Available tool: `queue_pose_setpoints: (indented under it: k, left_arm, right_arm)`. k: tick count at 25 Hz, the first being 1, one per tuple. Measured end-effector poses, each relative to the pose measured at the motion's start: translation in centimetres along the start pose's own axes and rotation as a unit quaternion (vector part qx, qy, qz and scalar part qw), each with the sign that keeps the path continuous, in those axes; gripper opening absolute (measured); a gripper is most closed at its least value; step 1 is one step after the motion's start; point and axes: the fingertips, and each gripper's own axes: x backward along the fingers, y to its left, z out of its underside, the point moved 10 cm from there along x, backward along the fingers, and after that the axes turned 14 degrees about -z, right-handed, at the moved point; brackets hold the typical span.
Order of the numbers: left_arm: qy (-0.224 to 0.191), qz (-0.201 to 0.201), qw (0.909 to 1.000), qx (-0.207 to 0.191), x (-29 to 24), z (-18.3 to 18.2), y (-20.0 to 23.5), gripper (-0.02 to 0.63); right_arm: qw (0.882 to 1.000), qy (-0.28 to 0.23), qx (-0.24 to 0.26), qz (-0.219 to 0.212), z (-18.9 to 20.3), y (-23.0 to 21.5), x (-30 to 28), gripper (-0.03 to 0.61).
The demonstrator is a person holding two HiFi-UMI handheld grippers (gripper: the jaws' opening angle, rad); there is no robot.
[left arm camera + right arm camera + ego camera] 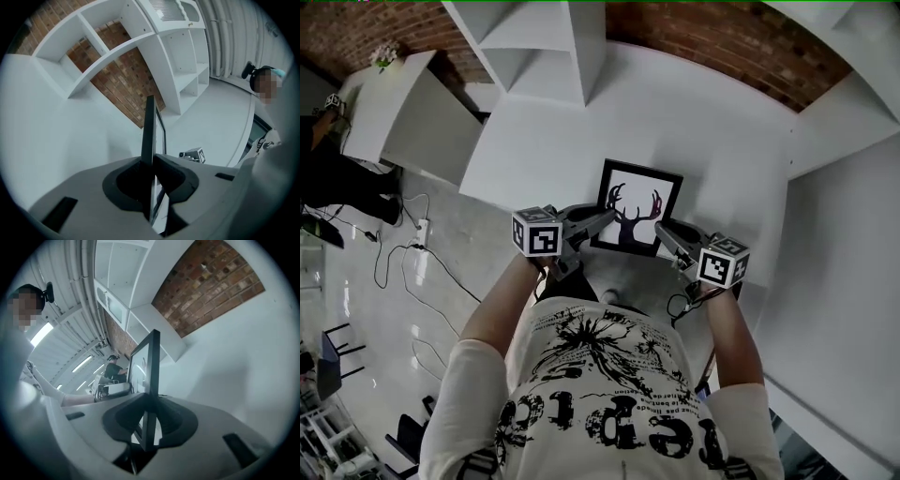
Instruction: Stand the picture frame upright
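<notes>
Tools: we count two | left tool (606,218): clenched on the picture frame's left edge | picture frame (637,208): we count one, black, antler print facing us, held between both tools over the white tabletop (722,131) | right tool (662,228): clenched on its right edge

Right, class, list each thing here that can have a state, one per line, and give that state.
Black-framed stag picture: gripped at both side edges, face towards the person.
Left gripper: shut on the picture's left edge.
Right gripper: shut on its right edge.
</notes>
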Motion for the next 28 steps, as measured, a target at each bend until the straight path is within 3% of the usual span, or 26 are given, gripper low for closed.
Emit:
queue_pose_setpoints:
  k: [3,5,11,16,24,28]
  left_arm:
    - [-0.004,-0.009,0.9999,-0.014,-0.3,1.9,-0.9,0.089]
    - [-0.007,-0.019,0.9997,-0.016,0.0,0.2,0.5,0.095]
    - [-0.014,-0.042,0.9988,-0.024,3.6,-18.2,15.2,0.109]
    - [-0.017,-0.050,0.9976,-0.045,5.0,-28.8,24.5,0.117]
    - [-0.010,-0.040,0.9934,-0.107,5.6,-33.0,27.6,0.126]
    - [0.000,-0.028,0.9910,-0.131,4.5,-32.8,29.4,0.126]
  right_arm:
    - [1.000,-0.006,0.017,-0.001,1.3,0.1,1.2,0.084]
    - [1.000,-0.003,0.020,0.002,0.0,-0.4,-0.7,0.084]
    - [0.998,0.038,0.039,0.023,-15.4,-4.4,-19.6,0.086]
    - [0.995,0.057,0.054,0.055,-24.1,-7.5,-31.2,0.086]
    - [0.990,0.056,0.064,0.112,-26.0,-7.2,-35.3,0.089]
    - [0.985,0.064,0.078,0.139,-25.5,-8.3,-36.2,0.089]
